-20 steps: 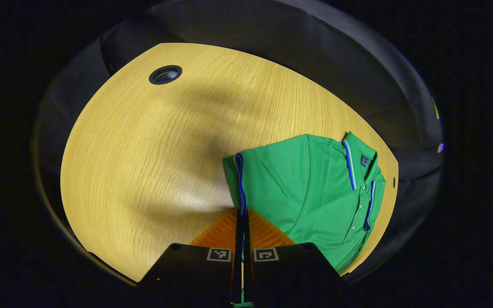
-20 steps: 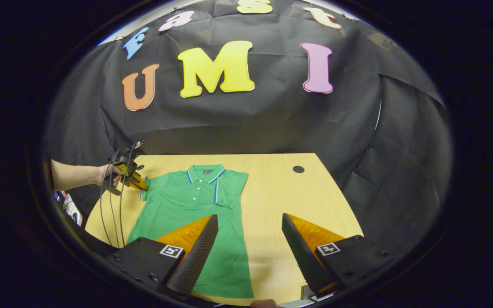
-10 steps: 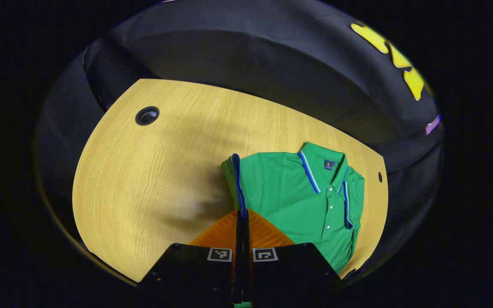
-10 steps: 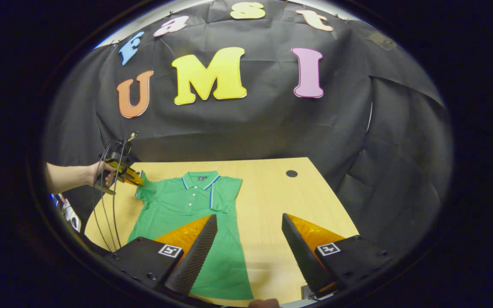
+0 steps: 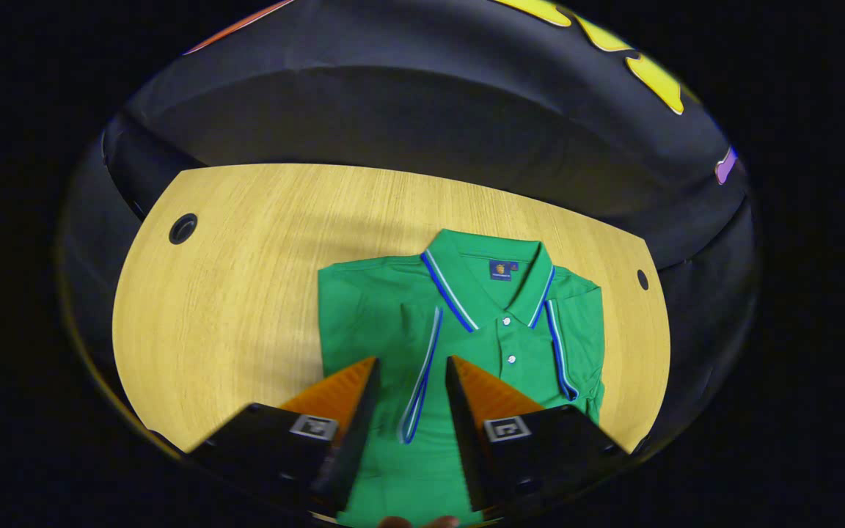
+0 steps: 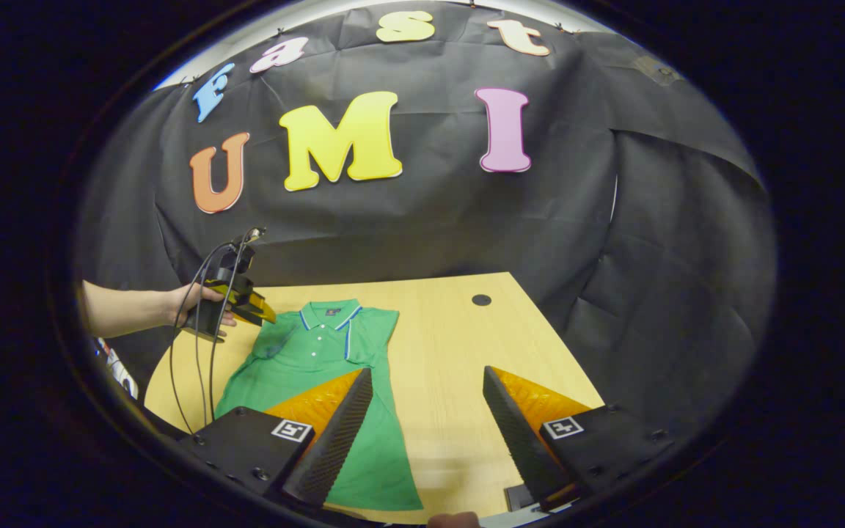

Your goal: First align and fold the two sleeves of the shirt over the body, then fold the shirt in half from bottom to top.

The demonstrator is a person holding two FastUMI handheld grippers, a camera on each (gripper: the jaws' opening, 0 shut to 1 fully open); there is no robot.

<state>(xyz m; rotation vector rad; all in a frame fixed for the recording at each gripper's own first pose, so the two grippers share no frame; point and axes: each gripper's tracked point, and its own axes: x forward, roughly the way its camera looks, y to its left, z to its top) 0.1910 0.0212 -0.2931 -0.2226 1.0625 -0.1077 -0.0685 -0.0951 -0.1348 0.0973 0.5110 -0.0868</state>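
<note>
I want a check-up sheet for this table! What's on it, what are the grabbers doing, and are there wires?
Surface: wooden table, with a round hole near the far edge.
Job's things: green shirt lies flat, collar toward the wall; both sleeves folded over the body; bottom half not yet folded up.
Clutter: nothing seen.
Grippers: left hand-held gripper open above the shirt, holding nothing; right hand-held gripper open, held back over the near edge.
Cables: black cables hang from the left hand-held gripper past the table's edge.
Surroundings: black cloth wall; a person's hand holds the left hand-held gripper.
</note>
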